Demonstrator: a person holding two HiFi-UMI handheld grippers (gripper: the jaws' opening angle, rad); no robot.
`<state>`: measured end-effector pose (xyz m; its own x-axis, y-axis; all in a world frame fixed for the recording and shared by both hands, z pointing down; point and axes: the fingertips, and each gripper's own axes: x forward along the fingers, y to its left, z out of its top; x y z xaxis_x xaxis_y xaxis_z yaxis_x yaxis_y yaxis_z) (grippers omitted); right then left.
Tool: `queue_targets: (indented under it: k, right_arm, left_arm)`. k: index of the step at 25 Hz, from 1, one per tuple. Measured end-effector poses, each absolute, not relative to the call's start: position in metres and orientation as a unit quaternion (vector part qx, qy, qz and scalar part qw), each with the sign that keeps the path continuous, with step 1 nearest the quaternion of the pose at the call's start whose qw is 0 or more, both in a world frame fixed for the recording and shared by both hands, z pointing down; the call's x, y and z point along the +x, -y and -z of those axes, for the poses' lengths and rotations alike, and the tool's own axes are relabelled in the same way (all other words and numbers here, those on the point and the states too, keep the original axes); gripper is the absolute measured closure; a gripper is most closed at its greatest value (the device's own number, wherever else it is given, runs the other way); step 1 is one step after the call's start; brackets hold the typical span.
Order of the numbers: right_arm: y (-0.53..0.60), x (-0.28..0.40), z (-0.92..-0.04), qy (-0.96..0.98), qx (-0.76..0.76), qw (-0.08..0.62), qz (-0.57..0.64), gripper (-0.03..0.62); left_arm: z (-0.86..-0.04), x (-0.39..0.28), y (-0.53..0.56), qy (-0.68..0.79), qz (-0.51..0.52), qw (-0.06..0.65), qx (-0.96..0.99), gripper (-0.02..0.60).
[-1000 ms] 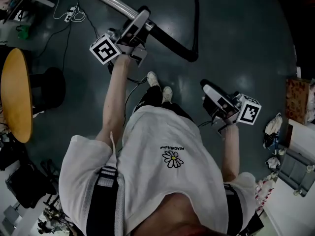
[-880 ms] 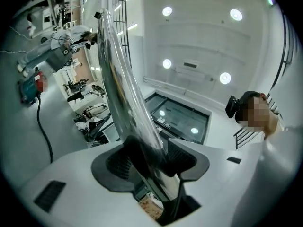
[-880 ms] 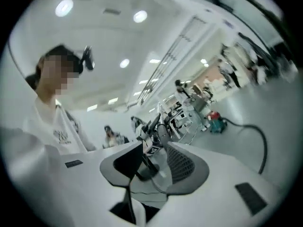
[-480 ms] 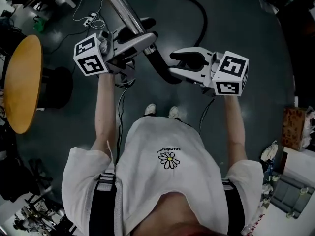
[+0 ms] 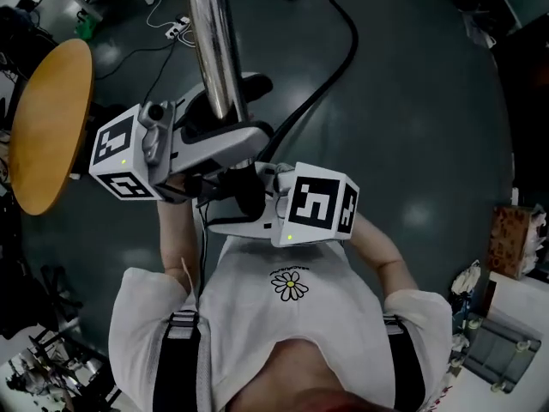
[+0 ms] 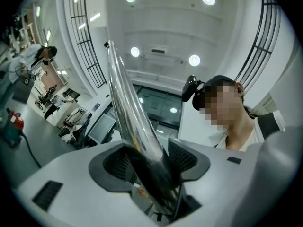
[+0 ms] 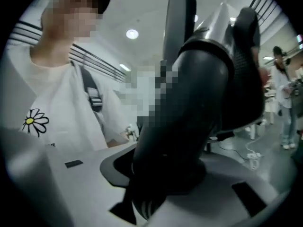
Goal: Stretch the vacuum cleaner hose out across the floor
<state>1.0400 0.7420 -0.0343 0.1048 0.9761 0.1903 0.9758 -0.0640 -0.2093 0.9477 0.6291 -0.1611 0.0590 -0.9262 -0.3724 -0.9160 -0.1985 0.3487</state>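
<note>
Above open floor (image 5: 412,161), left gripper (image 6: 151,162) pinches the metal tube (image 5: 210,41), right gripper (image 7: 165,174) clamps the hose (image 7: 199,103).

No readable text on our side. The only candidate is a small line of print above the daisy logo (image 5: 291,285) on the white shirt (image 5: 257,333). It's upside down in the head view and too small to read. The left marker cube (image 5: 120,154) and right marker cube (image 5: 319,202) carry only square black-and-white patterns.
</note>
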Motion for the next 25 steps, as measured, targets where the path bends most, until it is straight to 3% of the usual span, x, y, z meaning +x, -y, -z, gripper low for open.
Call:
queue_targets:
  k: [4, 7, 12, 16, 25]
  right_arm:
    - [-0.752, 1.143, 0.058, 0.540, -0.836, 0.080, -0.053, 0.464]
    - [-0.748, 1.174, 0.067, 0.503, -0.858, 0.059, -0.086, 0.464]
    - [-0.714, 1.139, 0.063, 0.624, -0.748, 0.073, -0.215, 0.464]
    - [-0.696, 1.107, 0.045, 0.750, -0.634, 0.100, -0.160, 0.464]
    - [-0.676, 1.084, 0.014, 0.777, -0.579, 0.145, -0.201, 0.464]
  left_arm:
    - [0.166, 1.032, -0.620, 0.603, 0.229, 0.052, 0.762, 0.336]
    - [0.164, 1.052, -0.618, 0.606, 0.224, 0.075, 0.760, 0.322]
    - [0.145, 1.036, -0.619, 0.664, 0.207, 0.085, 0.714, 0.322]
    - [0.137, 1.021, -0.608, 0.674, 0.211, 0.076, 0.704, 0.322]
    - [0.092, 1.006, -0.565, 0.645, 0.201, 0.142, 0.723, 0.322]
